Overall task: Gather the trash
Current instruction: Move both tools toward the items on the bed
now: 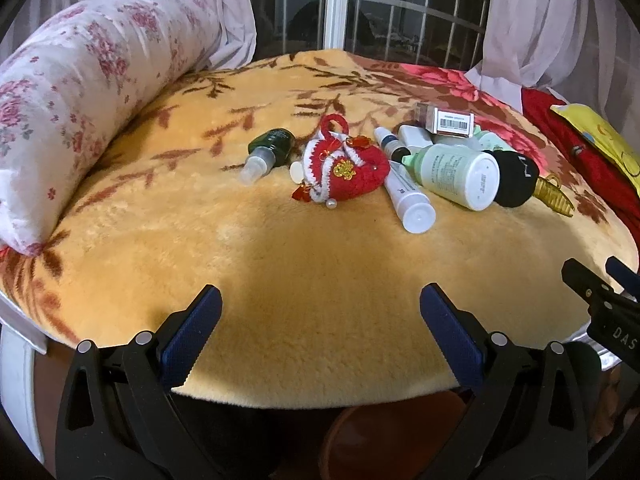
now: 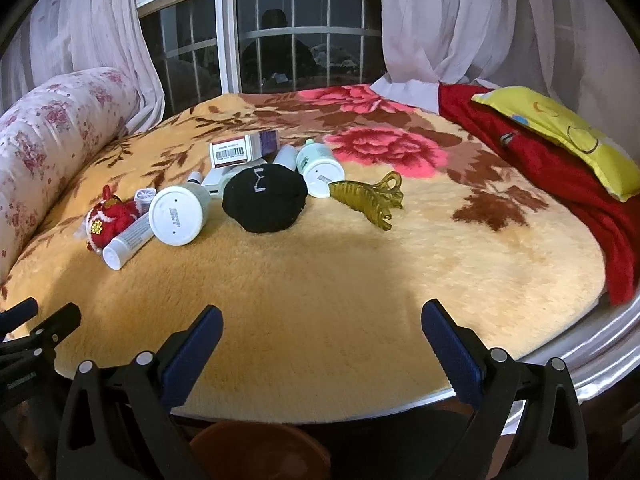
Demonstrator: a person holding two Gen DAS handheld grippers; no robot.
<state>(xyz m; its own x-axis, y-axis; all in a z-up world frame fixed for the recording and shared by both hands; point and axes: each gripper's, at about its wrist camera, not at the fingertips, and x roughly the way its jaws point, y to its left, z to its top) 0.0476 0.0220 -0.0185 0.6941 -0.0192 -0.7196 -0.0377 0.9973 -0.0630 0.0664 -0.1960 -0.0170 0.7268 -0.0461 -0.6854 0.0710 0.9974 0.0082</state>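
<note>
Both tongs gape wide and empty over the near edge of a plush yellow floral blanket (image 1: 320,280) on a bed: the left tongs (image 1: 320,324) and the right tongs (image 2: 322,338). Well ahead lies a clutter: a dark green spray bottle (image 1: 269,151), a red knitted ornament (image 1: 346,168), a white tube (image 1: 408,196), a pale green bottle (image 1: 456,174), a black pouch (image 2: 265,197), an amber claw clip (image 2: 370,196) and a barcoded box (image 2: 244,150). A floral bolster (image 1: 80,96) borders the left. A brown round rim (image 2: 260,450) below is cut off.
</note>
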